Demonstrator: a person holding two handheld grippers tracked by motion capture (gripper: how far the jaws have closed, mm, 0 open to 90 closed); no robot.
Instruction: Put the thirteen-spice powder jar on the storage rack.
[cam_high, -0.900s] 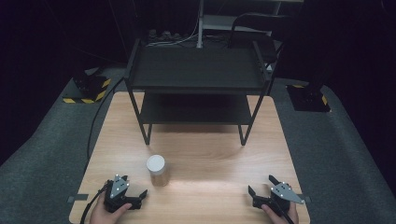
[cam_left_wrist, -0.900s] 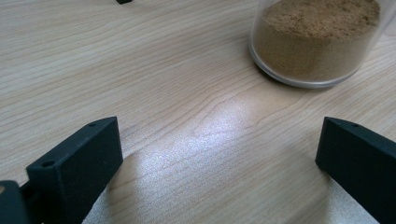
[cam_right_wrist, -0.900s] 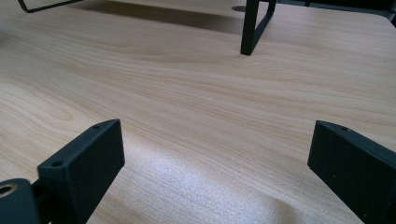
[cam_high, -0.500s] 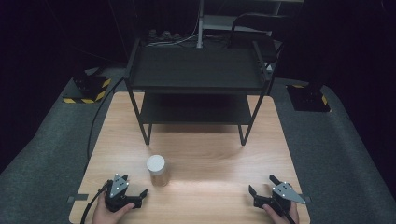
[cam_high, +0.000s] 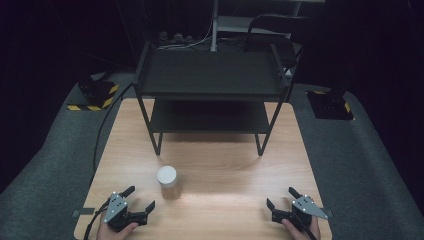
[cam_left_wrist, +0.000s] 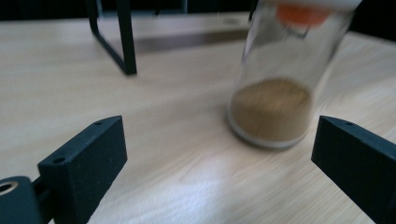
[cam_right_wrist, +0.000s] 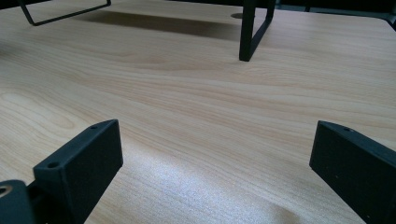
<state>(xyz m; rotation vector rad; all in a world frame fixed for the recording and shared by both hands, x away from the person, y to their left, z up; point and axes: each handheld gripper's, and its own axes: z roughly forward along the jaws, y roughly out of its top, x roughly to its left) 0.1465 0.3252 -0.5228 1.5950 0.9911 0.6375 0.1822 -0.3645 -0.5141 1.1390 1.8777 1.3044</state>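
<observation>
Looking across the pale wooden table (cam_high: 220, 165), I have the black two-tier rack (cam_high: 212, 75) standing at the far end, its legs planted well beyond anything I mean to touch. Nearer to me, left of the table's middle, stands the clear jar (cam_high: 167, 181) with a white lid, upright, its long axis vertical, with a layer of brown powder settled in the bottom and something orange just under the lid in the left gripper view. My left gripper (cam_high: 137, 205) sits at the near left edge, jaws spread wide with nothing between them, and the jar lies just ahead of it and off to its right; in the left gripper view the jar (cam_left_wrist: 275, 84) stands toward the right-hand jaw, not centred in the gap. My right gripper (cam_high: 281, 200) rests at the near right edge, also wide open and empty, well apart from the jar. I judge the left hand the nearer one, needing a small swing right before going forward.
</observation>
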